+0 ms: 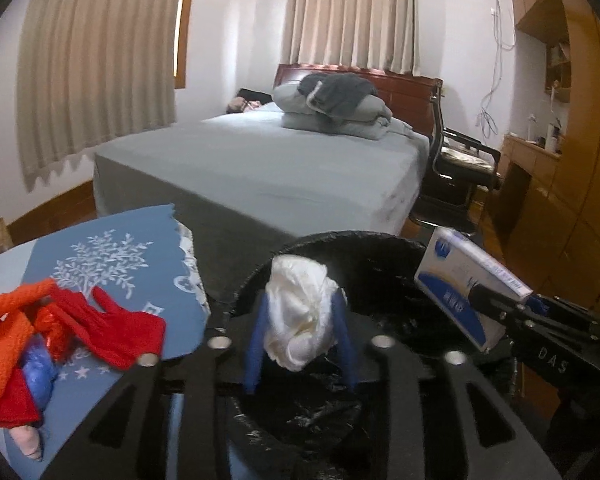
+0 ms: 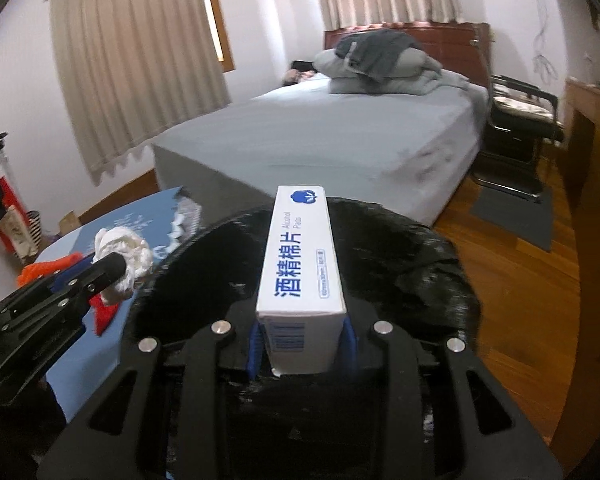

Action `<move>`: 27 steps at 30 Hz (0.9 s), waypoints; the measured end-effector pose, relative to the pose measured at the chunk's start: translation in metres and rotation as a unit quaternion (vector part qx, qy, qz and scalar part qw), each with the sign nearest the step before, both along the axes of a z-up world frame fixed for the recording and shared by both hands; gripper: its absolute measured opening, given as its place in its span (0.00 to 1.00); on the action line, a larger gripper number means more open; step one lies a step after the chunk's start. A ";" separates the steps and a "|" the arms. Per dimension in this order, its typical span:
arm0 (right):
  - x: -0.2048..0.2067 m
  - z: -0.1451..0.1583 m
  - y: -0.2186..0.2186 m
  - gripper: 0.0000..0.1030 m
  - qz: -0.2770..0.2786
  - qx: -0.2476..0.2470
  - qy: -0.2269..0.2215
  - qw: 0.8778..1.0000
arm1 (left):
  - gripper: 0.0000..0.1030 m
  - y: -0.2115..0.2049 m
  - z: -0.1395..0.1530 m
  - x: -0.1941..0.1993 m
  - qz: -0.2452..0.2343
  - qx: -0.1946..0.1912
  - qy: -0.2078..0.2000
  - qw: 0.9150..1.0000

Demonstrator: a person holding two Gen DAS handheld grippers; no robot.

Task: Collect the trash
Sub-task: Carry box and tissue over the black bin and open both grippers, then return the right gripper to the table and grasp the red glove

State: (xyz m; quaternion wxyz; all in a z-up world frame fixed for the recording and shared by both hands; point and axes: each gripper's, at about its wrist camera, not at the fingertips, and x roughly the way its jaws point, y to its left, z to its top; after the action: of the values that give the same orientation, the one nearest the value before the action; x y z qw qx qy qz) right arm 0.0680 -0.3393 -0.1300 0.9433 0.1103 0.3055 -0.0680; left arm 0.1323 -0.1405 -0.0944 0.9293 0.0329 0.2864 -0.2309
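A crumpled white tissue (image 1: 300,312) sits between the blue fingers (image 1: 256,344) of my left gripper (image 1: 302,300), which is shut on it above the black-lined trash bin (image 1: 380,248). My right gripper (image 2: 302,336) is shut on a white and blue box of alcohol pads (image 2: 300,264); the box lies lengthways and sticks out forward over the bin's liner (image 2: 400,248). The box (image 1: 460,276) also shows at the right of the left wrist view. In the right wrist view the tissue (image 2: 128,248) and the left gripper (image 2: 116,272) hang at the bin's left rim.
A round table with a blue cloth (image 1: 120,248) stands left of the bin and carries red and orange fabric (image 1: 112,328). Behind the bin is a grey bed (image 1: 260,168). A black chair (image 1: 460,160) and wooden cabinets (image 1: 560,200) are at the right, over wooden floor (image 2: 500,280).
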 end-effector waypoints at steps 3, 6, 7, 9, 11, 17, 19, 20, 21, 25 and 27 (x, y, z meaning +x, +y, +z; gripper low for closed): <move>-0.002 -0.001 -0.001 0.56 -0.012 -0.007 -0.001 1.000 | 0.54 0.005 0.000 -0.003 0.004 -0.003 -0.003 1.000; -0.002 0.000 0.005 0.75 -0.009 -0.016 -0.009 1.000 | 0.64 0.020 0.003 -0.005 0.022 -0.003 -0.011 1.000; -0.001 0.001 0.008 0.78 -0.008 -0.019 -0.012 1.000 | 0.65 0.026 0.005 -0.007 0.031 0.000 -0.016 0.999; -0.001 0.005 0.018 0.86 0.000 -0.025 -0.022 0.999 | 0.71 0.038 0.007 -0.008 0.048 0.007 -0.021 0.999; 0.002 0.010 0.027 0.89 0.011 -0.023 -0.025 0.999 | 0.75 0.055 0.009 -0.010 0.068 0.012 -0.027 0.997; 0.024 0.020 0.077 0.89 0.076 -0.007 -0.036 0.996 | 0.77 0.107 0.012 -0.016 0.137 0.030 -0.040 0.989; 0.034 0.024 0.100 0.89 0.106 -0.007 -0.039 0.994 | 0.77 0.131 0.012 -0.016 0.164 0.037 -0.041 0.985; 0.038 0.025 0.111 0.89 0.116 -0.007 -0.040 0.992 | 0.77 0.142 0.011 -0.017 0.178 0.043 -0.044 0.982; 0.045 0.025 0.124 0.89 0.132 -0.007 -0.040 0.990 | 0.77 0.149 0.012 -0.018 0.187 0.046 -0.046 0.980; 0.064 0.022 0.162 0.89 0.171 0.000 -0.031 0.985 | 0.77 0.186 0.009 -0.021 0.230 0.064 -0.050 0.970; 0.073 0.019 0.179 0.89 0.189 0.000 -0.025 0.982 | 0.77 0.201 0.006 -0.021 0.248 0.070 -0.049 0.965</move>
State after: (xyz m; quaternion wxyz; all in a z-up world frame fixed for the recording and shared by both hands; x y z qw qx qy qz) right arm 0.1409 -0.1607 -0.1106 0.9465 0.0522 0.2972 0.1146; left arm 0.1113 0.0606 -0.0879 0.9658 0.0367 0.2551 0.0293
